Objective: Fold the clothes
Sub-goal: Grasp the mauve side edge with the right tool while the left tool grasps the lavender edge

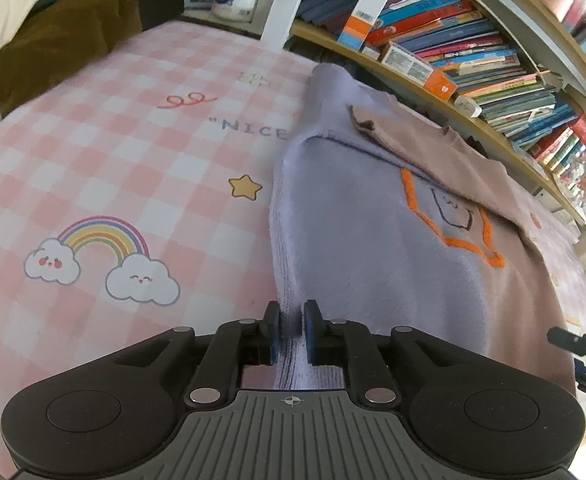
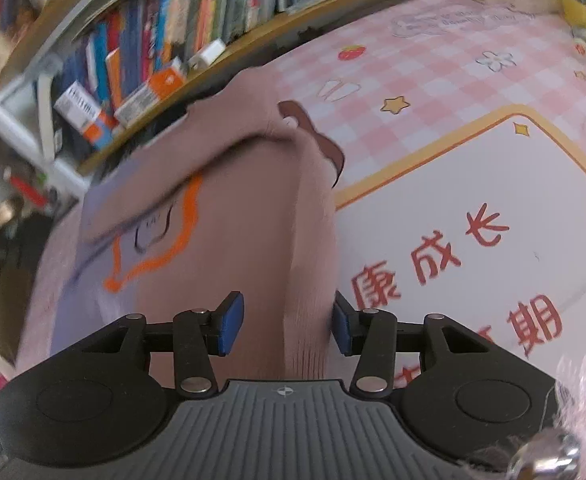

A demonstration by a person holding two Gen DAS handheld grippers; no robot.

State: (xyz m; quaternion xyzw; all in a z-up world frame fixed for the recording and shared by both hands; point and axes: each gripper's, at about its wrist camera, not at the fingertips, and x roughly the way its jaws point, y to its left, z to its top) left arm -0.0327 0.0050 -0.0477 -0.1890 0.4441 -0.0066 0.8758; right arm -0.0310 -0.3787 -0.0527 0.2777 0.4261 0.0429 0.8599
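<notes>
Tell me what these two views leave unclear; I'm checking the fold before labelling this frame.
- Sweater near hem: left wrist view, hidden behind the left gripper body.
- Star design: right wrist view, partly covered by a folded sleeve and motion-blurred.
- Right gripper grip: jaws stand apart around the sweater's edge; contact cannot be told.
- Book titles: both views, too small or blurred.
- Tablecloth lettering: cut off by the gripper body.

A: What is between the fingers of the right gripper point(image 2: 287, 326)?

B: The ribbed edge of a pink sweater point(image 2: 249, 216). The blue pads point(image 2: 231, 326) stand apart around it.

A: And under it?

B: A pink checked table cover point(image 2: 433, 80). Books point(image 2: 165, 40) fill the shelf behind.
</notes>
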